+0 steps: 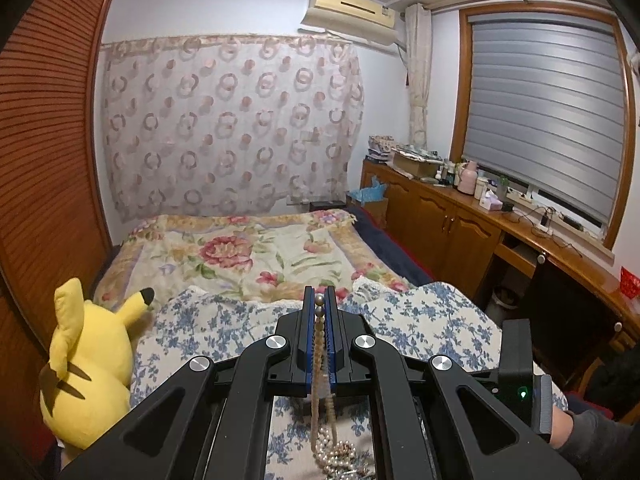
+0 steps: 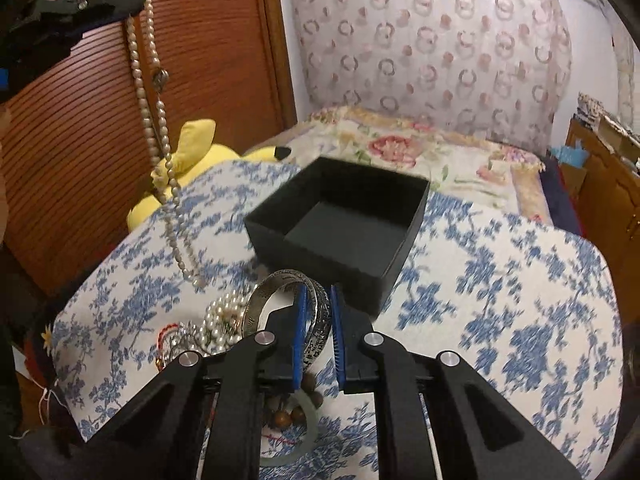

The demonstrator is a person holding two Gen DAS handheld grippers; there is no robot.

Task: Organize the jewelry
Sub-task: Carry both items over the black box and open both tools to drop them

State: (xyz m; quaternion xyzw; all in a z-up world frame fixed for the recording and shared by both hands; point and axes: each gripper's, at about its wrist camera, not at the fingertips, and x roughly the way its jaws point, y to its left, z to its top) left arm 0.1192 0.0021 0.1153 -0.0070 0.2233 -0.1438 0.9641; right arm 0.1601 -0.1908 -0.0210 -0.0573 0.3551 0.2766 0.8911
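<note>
My left gripper (image 1: pixel 319 300) is shut on a long pearl necklace (image 1: pixel 321 344) and holds it high; in the right wrist view the left gripper (image 2: pixel 138 0) is at the top left and the necklace (image 2: pixel 160 120) hangs down to the cloth. My right gripper (image 2: pixel 318 296) is shut on a silver bangle (image 2: pixel 280 284), lifted just above a pile of jewelry (image 2: pixel 208 328). An open, empty black box (image 2: pixel 340 228) stands on the blue floral cloth just beyond the right gripper. More pearls (image 1: pixel 336 456) lie heaped below the left gripper.
A yellow plush toy (image 1: pixel 88 360) sits at the left edge of the blue floral cloth (image 2: pixel 520 320). A bed with a floral blanket (image 1: pixel 240 256) lies beyond. A wooden wardrobe (image 1: pixel 44 160) is to the left, wooden cabinets (image 1: pixel 448 224) to the right. A green bangle (image 2: pixel 304 440) and brown beads (image 2: pixel 296 412) lie under the right gripper.
</note>
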